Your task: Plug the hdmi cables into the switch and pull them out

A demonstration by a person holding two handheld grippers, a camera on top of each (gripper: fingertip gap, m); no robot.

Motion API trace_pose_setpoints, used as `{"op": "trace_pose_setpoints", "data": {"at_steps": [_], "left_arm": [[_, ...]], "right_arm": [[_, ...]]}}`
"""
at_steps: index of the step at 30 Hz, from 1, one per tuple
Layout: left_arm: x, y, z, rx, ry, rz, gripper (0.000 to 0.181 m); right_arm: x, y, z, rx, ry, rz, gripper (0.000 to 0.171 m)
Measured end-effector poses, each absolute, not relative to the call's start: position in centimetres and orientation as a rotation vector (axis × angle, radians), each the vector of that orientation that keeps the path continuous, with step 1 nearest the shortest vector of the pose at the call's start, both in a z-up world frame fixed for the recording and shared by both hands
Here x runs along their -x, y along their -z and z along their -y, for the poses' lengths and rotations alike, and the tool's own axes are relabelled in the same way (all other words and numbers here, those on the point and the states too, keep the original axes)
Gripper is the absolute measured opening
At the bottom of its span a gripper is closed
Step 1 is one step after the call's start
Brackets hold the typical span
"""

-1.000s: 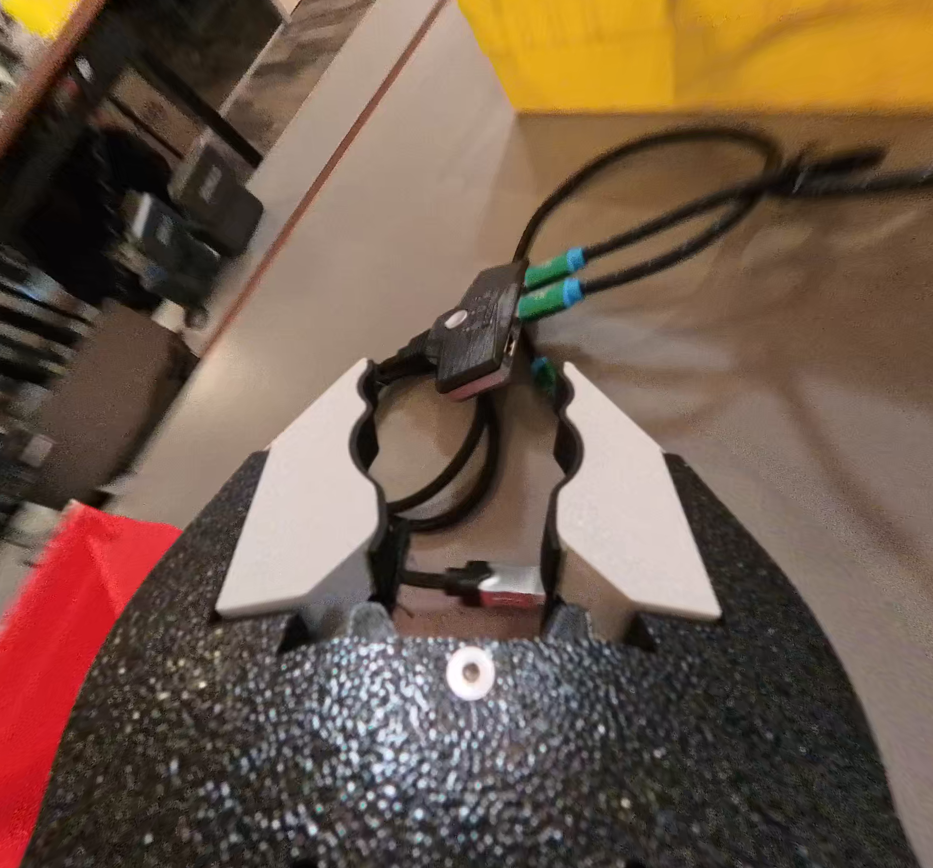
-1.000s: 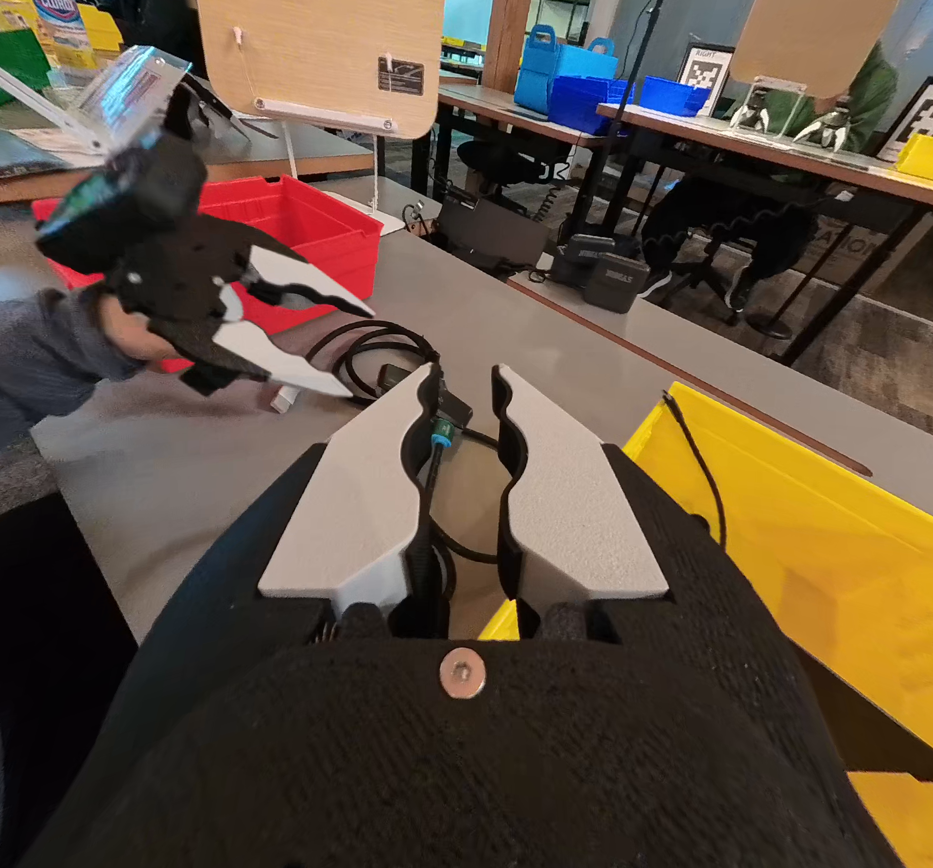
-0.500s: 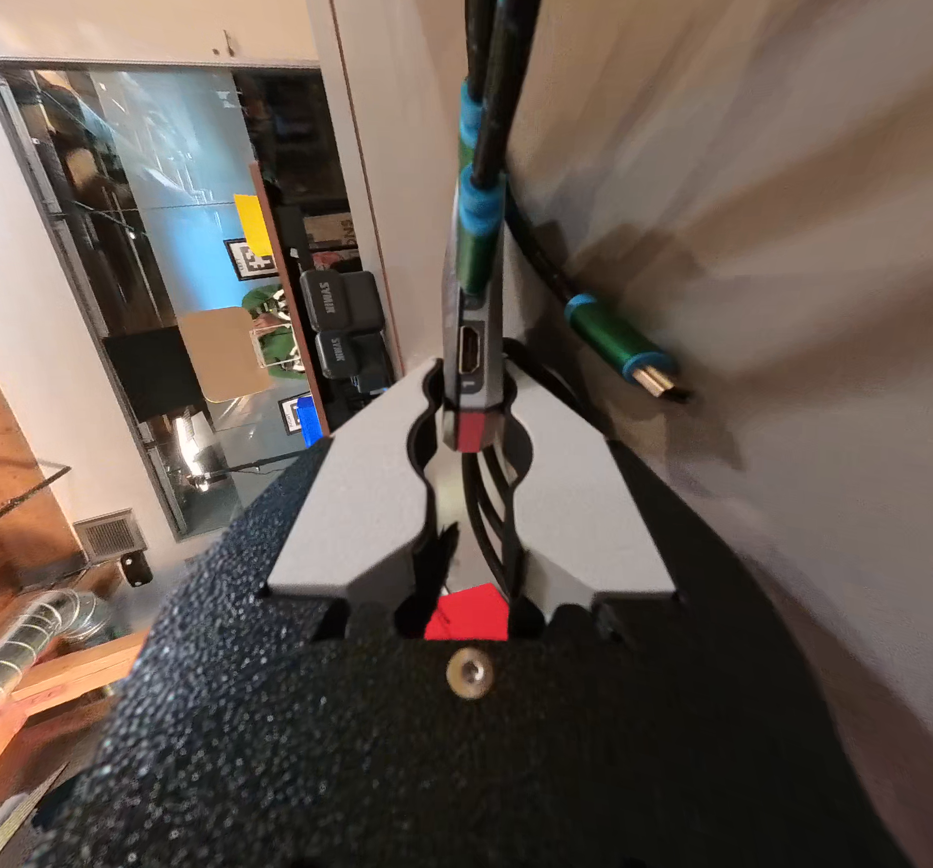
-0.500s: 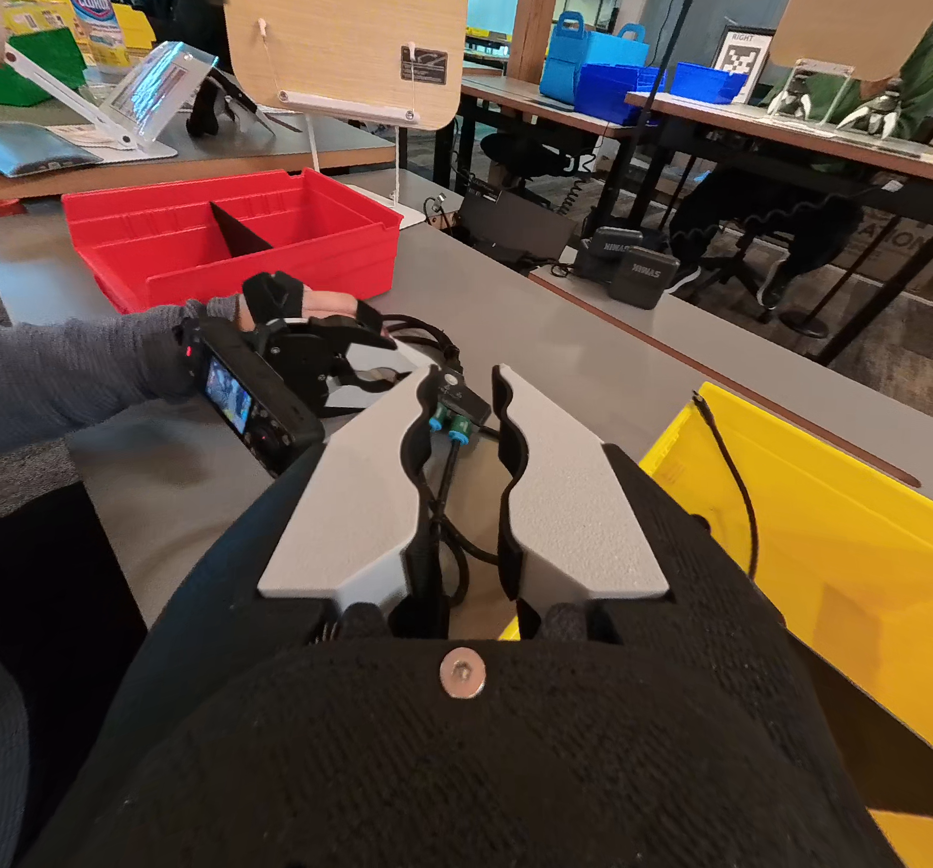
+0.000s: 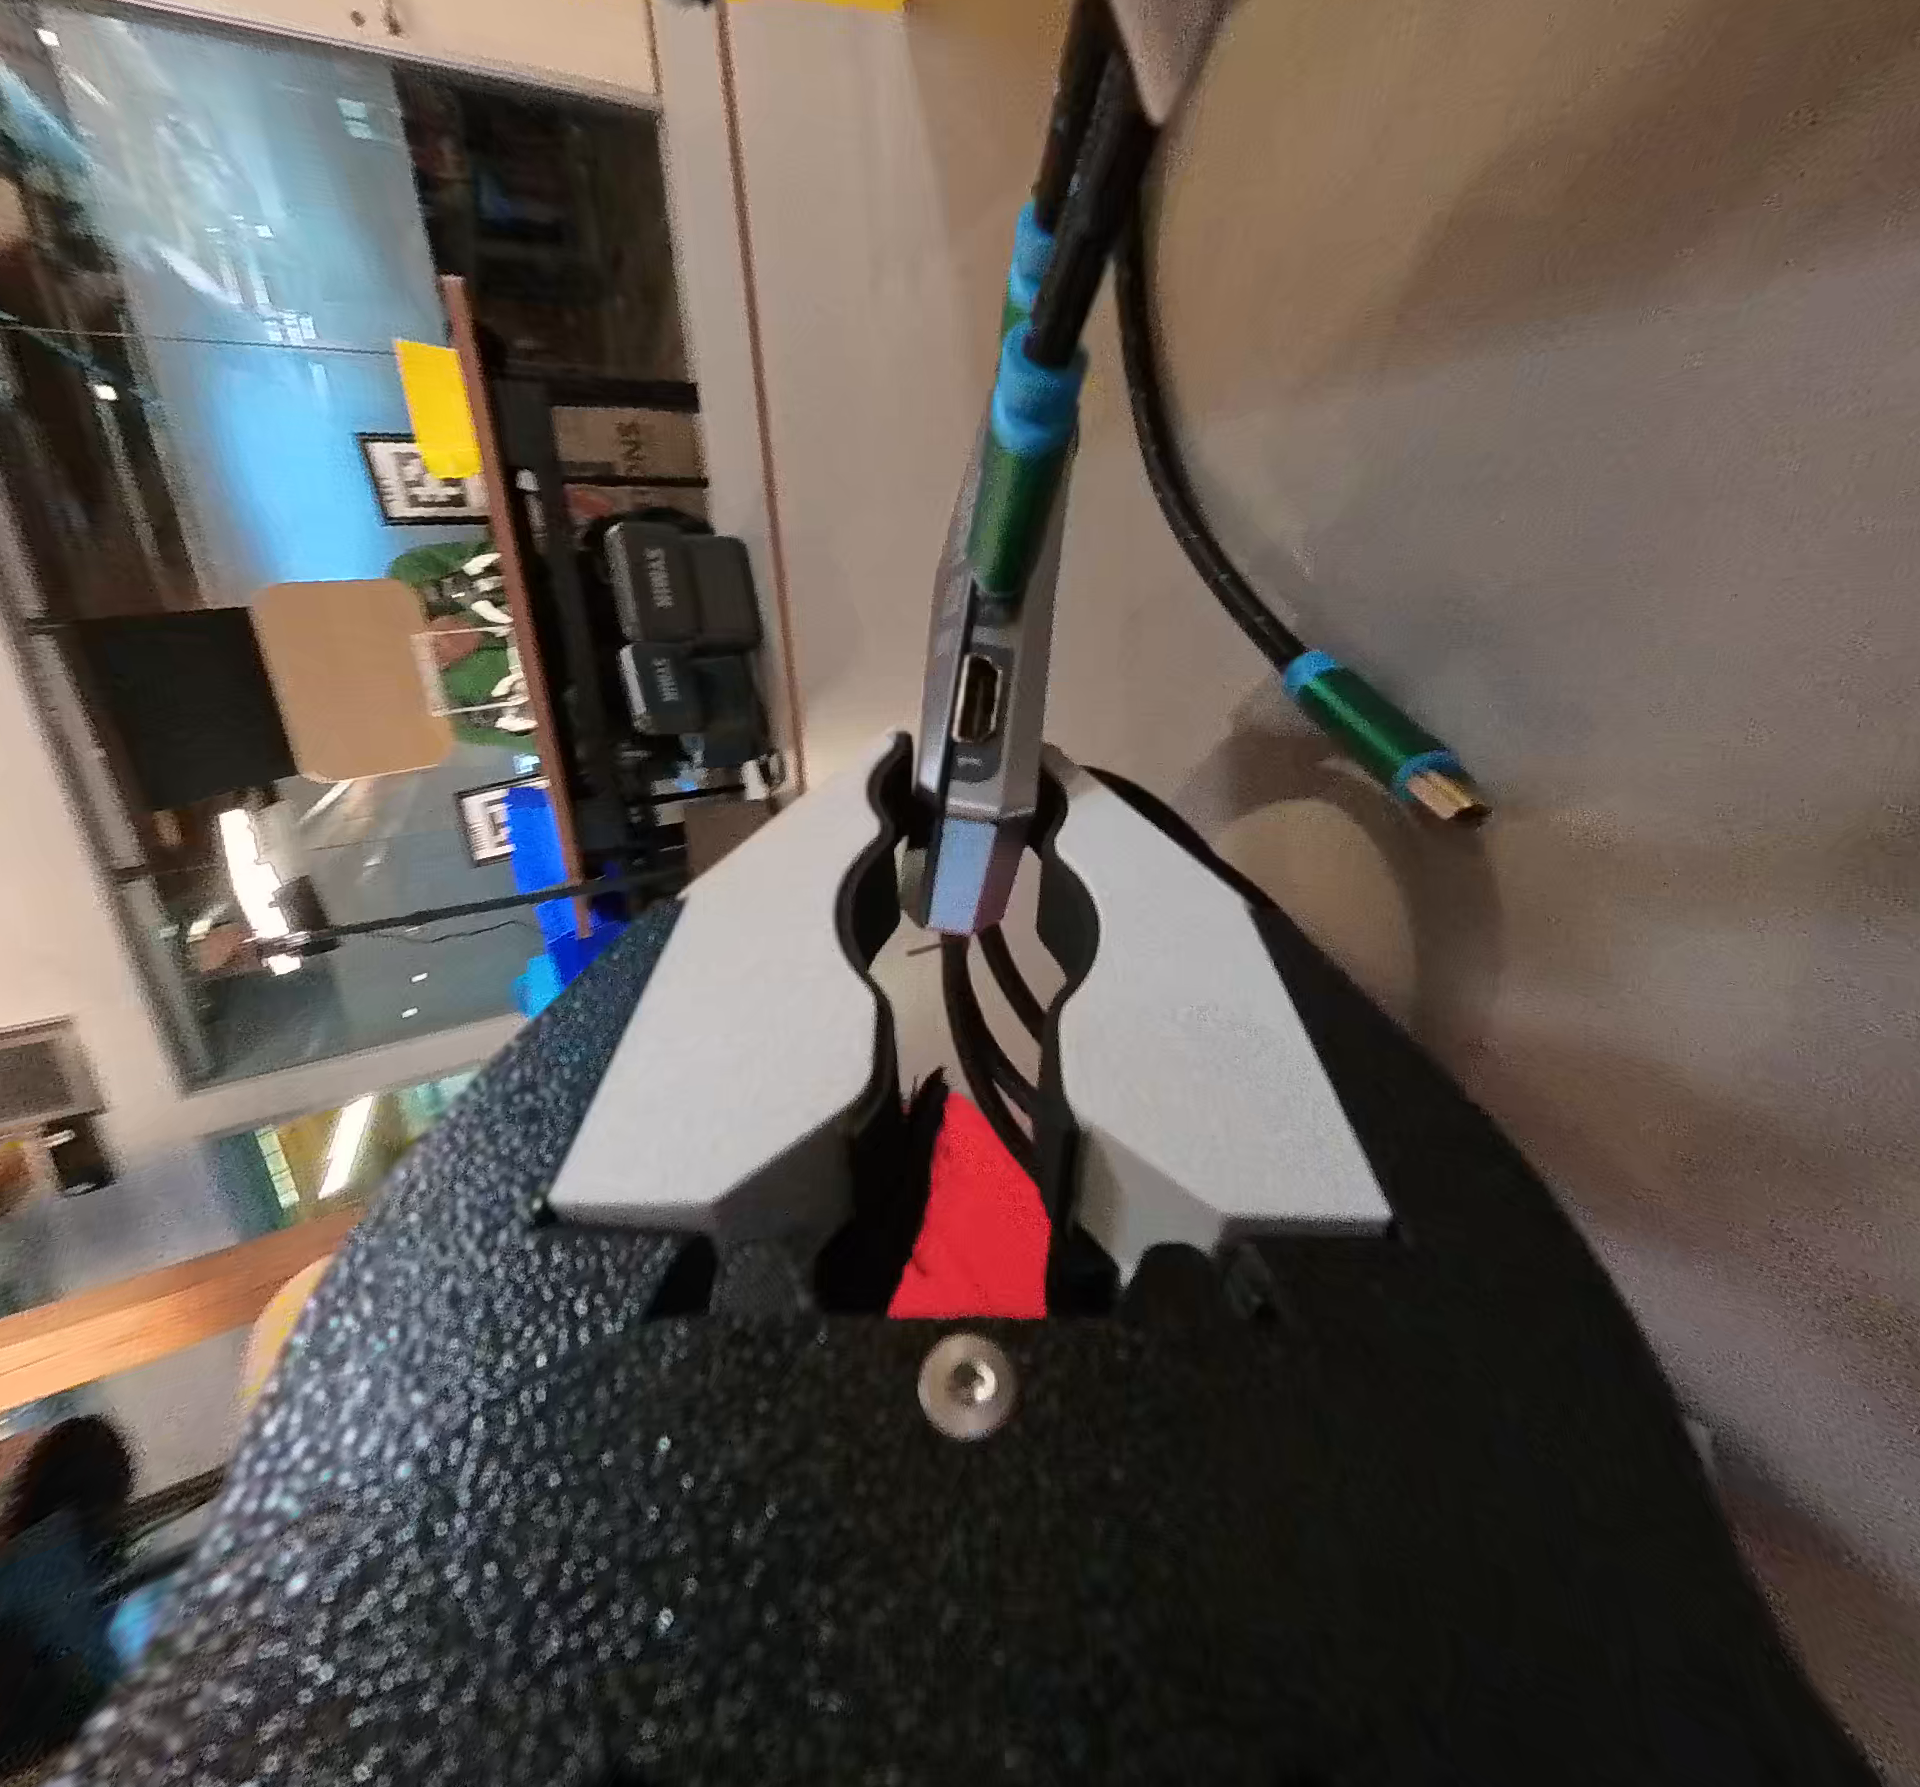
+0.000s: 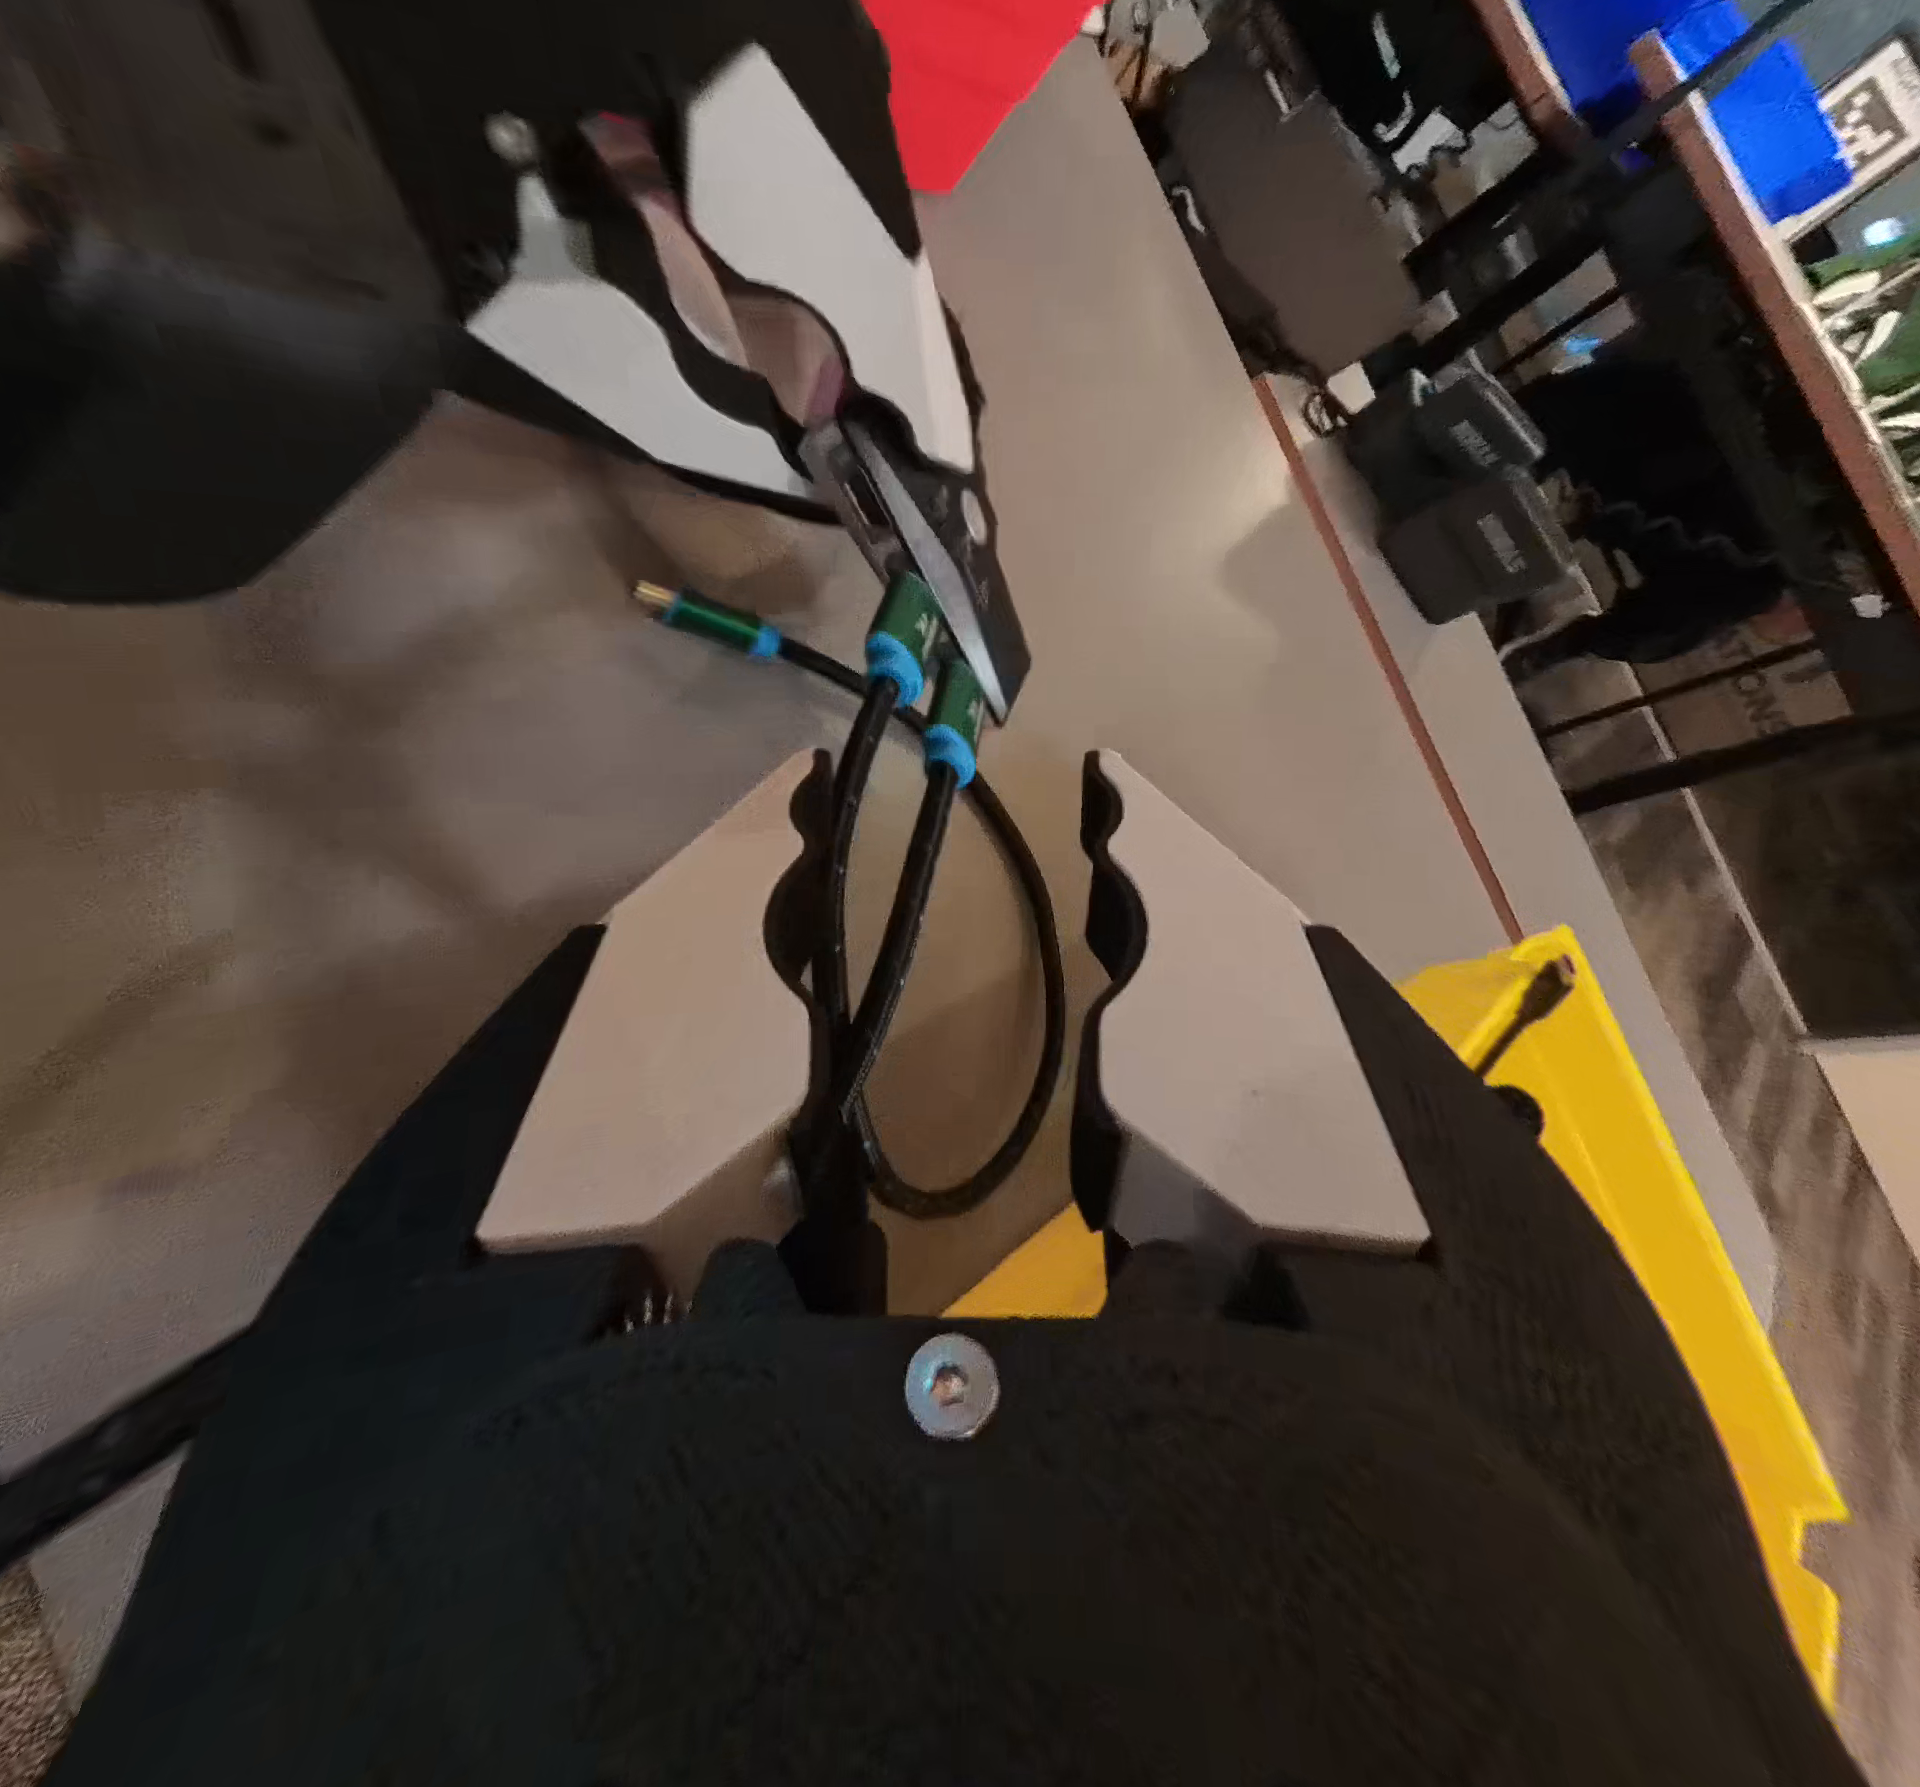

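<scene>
My left gripper [image 5: 977,773] is rolled on its side and shut on the lower end of the dark grey HDMI switch [image 5: 982,698], holding it off the table. One side port shows empty. Two green plugs with blue collars [image 5: 1013,501] sit in the switch's far end. A third green plug [image 5: 1382,750] lies loose on the table. In the right wrist view, my right gripper [image 6: 956,771] is open just short of the two plugs [image 6: 935,667]. Their black cables [image 6: 883,906] run between its fingers. The switch [image 6: 935,553] hangs from the left gripper [image 6: 727,283].
A yellow bin [image 6: 1621,1166] stands on the grey table [image 6: 1143,490] close to the right gripper. A red bin [image 6: 966,2] is behind the left gripper. The table's brown-edged far side [image 6: 1382,677] borders a gap with black boxes and other desks beyond. One gripper's finger ends stand about 10 cm off the other's.
My left gripper has shut on the switch, lifted it and rolled sideways. My right gripper has rolled, moved up to the two plugs and opened wider.
</scene>
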State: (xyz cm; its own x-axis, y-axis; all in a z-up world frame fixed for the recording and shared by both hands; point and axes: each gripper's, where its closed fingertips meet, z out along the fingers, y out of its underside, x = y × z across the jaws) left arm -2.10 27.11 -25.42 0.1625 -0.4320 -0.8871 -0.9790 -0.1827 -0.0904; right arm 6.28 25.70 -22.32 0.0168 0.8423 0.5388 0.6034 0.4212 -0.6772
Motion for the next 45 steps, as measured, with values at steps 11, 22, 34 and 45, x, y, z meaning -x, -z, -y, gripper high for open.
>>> {"op": "trace_pose_setpoints", "data": {"at_steps": [11,22,34,45], "left_arm": [[5.0,24.0,-26.9,1.772,-1.194,-1.159,0.019],[5.8,24.9,-25.8,2.093,-0.94,-1.097,0.019],[1.2,22.1,-24.4,1.811,-0.861,-1.318,0.018],[0.7,22.8,-24.4,1.645,-0.788,-1.229,0.019]], "right_arm": [[-8.6,20.7,-26.0,1.446,-0.289,1.598,0.049],[-7.8,15.4,-21.5,1.155,-0.162,1.614,0.065],[-4.0,19.5,-26.4,0.877,0.099,1.554,0.0],[-5.6,16.7,-24.9,0.858,-0.212,1.463,0.0]]}}
